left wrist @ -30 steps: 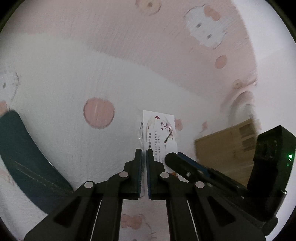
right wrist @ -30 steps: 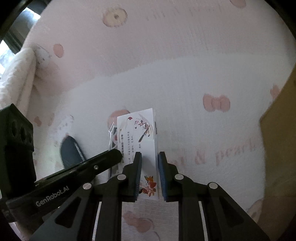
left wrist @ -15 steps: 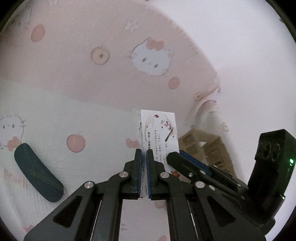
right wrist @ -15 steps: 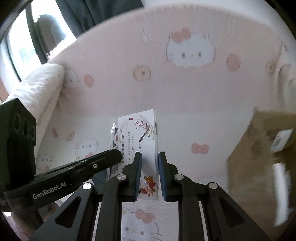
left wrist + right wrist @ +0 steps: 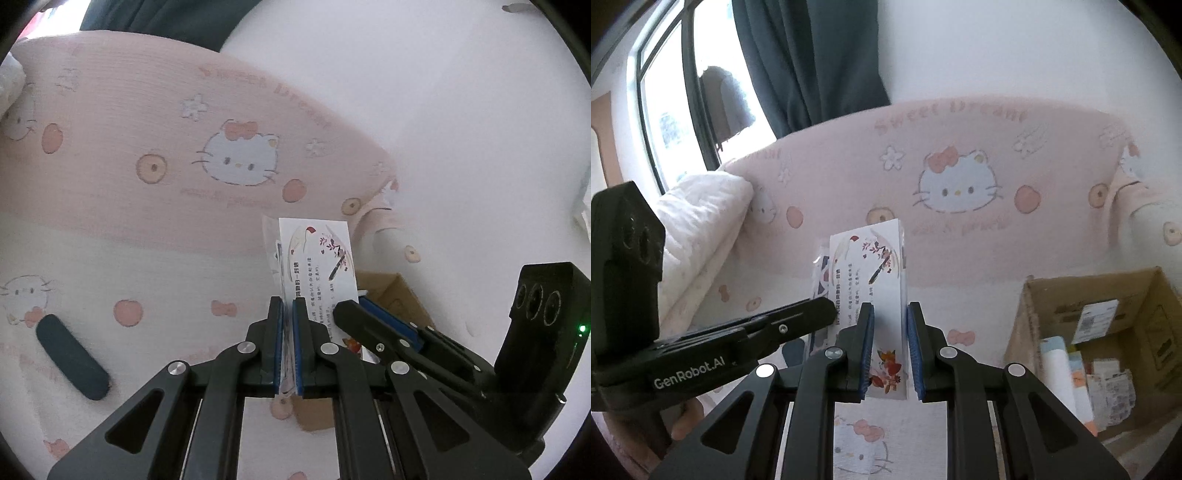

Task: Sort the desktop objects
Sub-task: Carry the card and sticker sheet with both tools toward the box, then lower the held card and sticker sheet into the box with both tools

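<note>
Both grippers hold one white printed packet (image 5: 319, 258), a flat box with flower art and small text, lifted above the bed. My left gripper (image 5: 288, 314) is shut on its thin clear plastic edge. My right gripper (image 5: 890, 317) is shut on the packet's body (image 5: 875, 266), and its fingers show in the left wrist view (image 5: 373, 321) at the right. The left gripper's finger (image 5: 798, 317) shows in the right wrist view at the left. An open cardboard box (image 5: 1108, 299) holding several items lies at lower right, also seen behind the packet in the left wrist view (image 5: 391, 291).
A pink and white Hello Kitty bedsheet (image 5: 110, 229) covers the surface. A dark blue oblong case (image 5: 72, 356) lies on it at the left. A white pillow or quilt (image 5: 701, 214), a window and dark curtain (image 5: 809, 62) stand at the back left.
Both grippers have risen and tilted up with the packet held between them. The bed has dropped away, and the wall, curtain and the open cardboard box have come into view.
</note>
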`<state>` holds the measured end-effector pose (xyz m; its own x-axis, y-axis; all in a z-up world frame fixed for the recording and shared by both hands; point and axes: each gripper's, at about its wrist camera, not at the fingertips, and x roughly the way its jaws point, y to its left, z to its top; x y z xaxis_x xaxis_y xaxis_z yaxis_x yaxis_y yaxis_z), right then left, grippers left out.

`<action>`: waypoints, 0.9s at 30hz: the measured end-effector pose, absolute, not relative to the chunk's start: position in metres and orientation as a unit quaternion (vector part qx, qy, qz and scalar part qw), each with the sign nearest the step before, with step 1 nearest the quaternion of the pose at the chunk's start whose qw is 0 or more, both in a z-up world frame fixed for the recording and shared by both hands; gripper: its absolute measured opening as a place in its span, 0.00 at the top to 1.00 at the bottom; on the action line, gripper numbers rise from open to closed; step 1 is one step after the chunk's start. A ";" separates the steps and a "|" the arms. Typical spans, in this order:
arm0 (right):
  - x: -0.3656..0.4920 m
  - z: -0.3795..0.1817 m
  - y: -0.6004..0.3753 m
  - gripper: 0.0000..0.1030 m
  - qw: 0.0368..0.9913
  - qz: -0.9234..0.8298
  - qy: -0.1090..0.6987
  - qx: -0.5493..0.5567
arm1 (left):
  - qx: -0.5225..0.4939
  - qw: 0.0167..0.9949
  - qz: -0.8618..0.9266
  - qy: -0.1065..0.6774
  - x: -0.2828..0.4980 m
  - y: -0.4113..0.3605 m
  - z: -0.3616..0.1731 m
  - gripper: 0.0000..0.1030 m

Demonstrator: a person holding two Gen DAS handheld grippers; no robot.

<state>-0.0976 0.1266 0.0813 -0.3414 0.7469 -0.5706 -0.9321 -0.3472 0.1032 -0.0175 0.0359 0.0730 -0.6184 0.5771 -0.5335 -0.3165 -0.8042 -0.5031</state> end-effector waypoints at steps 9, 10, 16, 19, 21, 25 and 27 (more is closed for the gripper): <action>-0.050 0.078 0.144 0.85 0.581 0.747 0.234 -0.223 | -0.382 0.299 0.855 -0.185 -0.051 0.089 0.057 0.95; -0.043 0.076 0.147 0.85 0.589 0.739 0.240 -0.222 | -0.389 0.305 0.849 -0.188 -0.054 0.096 0.053 0.95; 0.016 0.070 0.158 0.85 0.628 0.691 0.285 -0.214 | -0.415 0.343 0.825 -0.169 -0.072 0.157 0.038 0.95; 0.039 0.071 0.157 0.85 0.656 0.663 0.288 -0.218 | -0.432 0.366 0.809 -0.158 -0.081 0.190 0.034 0.95; 0.057 0.072 0.155 0.85 0.672 0.644 0.288 -0.224 | -0.444 0.379 0.796 -0.156 -0.087 0.213 0.031 0.95; 0.090 0.075 0.154 0.85 0.699 0.604 0.294 -0.244 | -0.469 0.406 0.771 -0.142 -0.094 0.259 0.022 0.95; 0.107 0.074 0.154 0.85 0.708 0.585 0.300 -0.259 | -0.490 0.418 0.754 -0.129 -0.096 0.283 0.014 0.95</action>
